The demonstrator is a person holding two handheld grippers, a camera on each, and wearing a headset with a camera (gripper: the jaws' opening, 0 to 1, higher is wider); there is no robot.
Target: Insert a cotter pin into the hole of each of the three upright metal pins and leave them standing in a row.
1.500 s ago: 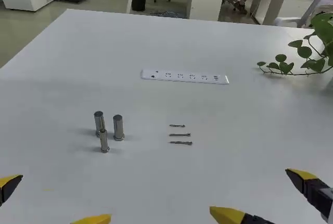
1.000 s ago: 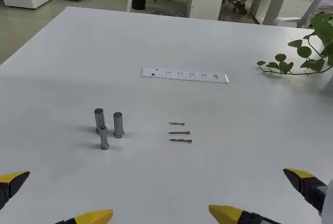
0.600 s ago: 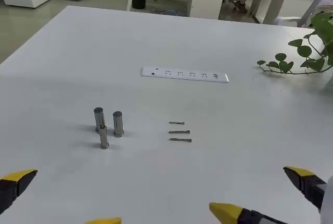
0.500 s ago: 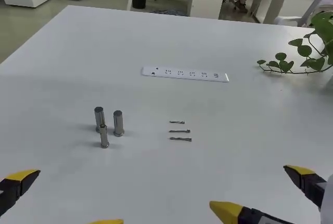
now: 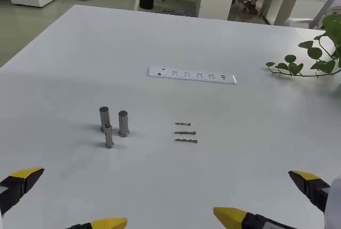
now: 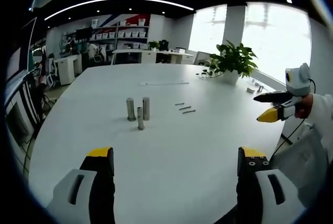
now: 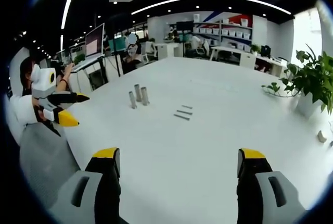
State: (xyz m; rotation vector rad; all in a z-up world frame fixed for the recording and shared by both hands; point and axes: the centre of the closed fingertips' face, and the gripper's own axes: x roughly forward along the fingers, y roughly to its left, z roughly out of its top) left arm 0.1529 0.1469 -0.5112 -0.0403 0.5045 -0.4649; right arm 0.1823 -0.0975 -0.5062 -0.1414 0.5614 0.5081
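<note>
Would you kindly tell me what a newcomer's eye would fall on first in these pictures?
Three upright grey metal pins stand bunched together left of centre on the wide white table, with three small cotter pins lying parallel just to their right. Beyond them lies a long white power strip, and a leafy green plant trails in at the far right. Nearest, the yellow-tipped left tongs and right tongs gape open, holding nothing.

Smooth, matt white tabletop (image 5: 224,42). The upright pins (image 5: 123,123) are dull grey metal with a faint sheen; the cotter pins (image 5: 185,132) are thin metal. The left tongs (image 5: 68,198) and right tongs (image 5: 266,196) have yellow, plastic-looking tips.
</note>
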